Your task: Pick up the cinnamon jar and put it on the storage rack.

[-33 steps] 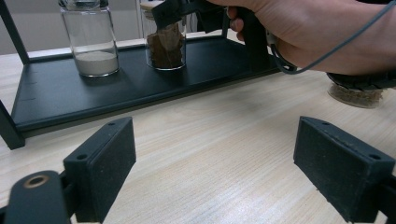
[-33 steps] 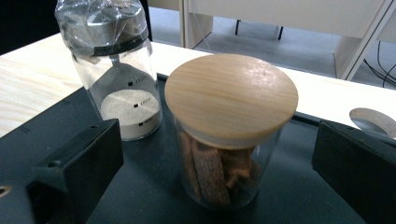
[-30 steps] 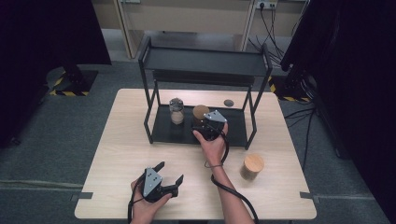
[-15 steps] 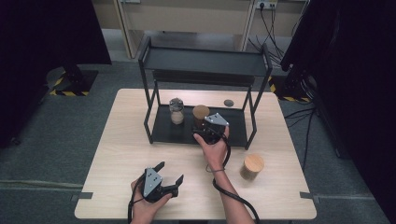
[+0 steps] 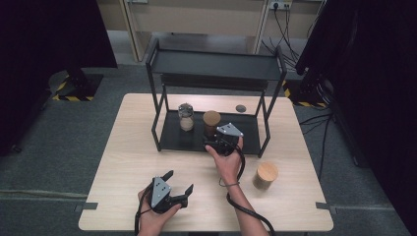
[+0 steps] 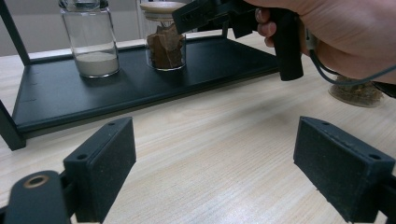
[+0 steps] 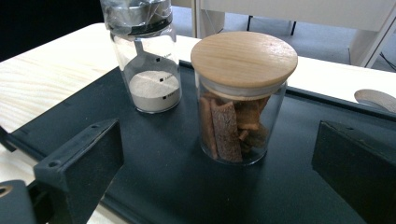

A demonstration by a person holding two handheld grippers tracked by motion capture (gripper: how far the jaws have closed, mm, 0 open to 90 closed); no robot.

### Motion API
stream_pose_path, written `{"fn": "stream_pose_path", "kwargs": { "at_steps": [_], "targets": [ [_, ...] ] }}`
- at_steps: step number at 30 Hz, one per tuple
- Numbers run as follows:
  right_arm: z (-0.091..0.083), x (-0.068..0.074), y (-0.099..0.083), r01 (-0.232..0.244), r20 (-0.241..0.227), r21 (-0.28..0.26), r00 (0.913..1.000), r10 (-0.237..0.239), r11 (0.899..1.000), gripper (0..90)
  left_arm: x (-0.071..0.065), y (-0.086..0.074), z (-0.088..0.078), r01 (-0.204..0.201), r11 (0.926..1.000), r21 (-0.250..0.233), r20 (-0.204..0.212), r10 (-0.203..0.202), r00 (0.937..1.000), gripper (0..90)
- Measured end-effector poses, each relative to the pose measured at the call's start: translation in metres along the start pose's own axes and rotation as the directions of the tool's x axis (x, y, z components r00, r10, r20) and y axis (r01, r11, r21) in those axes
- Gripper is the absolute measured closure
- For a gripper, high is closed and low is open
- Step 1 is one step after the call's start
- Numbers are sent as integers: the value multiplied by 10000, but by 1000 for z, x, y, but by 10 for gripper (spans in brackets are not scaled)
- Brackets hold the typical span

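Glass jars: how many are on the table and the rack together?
3: the white-powder jar and the wooden-lid jar stand on the rack's lower shelf; another lidded jar stands on the table.

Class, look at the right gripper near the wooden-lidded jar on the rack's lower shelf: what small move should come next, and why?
Probably ease the right gripper forward so its open fingers straddle the wooden-lidded jar, then close. The jar stands upright just ahead, centred between them and untouched, with the glass jar of white powder apart on one side.
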State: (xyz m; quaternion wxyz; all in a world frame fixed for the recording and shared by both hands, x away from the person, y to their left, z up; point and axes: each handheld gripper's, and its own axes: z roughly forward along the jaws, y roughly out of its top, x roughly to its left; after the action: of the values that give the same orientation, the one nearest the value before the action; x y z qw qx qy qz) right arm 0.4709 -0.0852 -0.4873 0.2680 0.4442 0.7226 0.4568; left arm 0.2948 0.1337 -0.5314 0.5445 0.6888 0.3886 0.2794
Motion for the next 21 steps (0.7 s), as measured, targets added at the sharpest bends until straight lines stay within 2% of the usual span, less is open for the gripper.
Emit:
{"fn": "stream_pose_path", "kwargs": {
  "at_steps": [21],
  "targets": [
    [-18,3,-9,72,-356,-48,9993,-74,10000,26,0,0,0,29,10000,-23,-15,-29,10000,125]
  ]
}}
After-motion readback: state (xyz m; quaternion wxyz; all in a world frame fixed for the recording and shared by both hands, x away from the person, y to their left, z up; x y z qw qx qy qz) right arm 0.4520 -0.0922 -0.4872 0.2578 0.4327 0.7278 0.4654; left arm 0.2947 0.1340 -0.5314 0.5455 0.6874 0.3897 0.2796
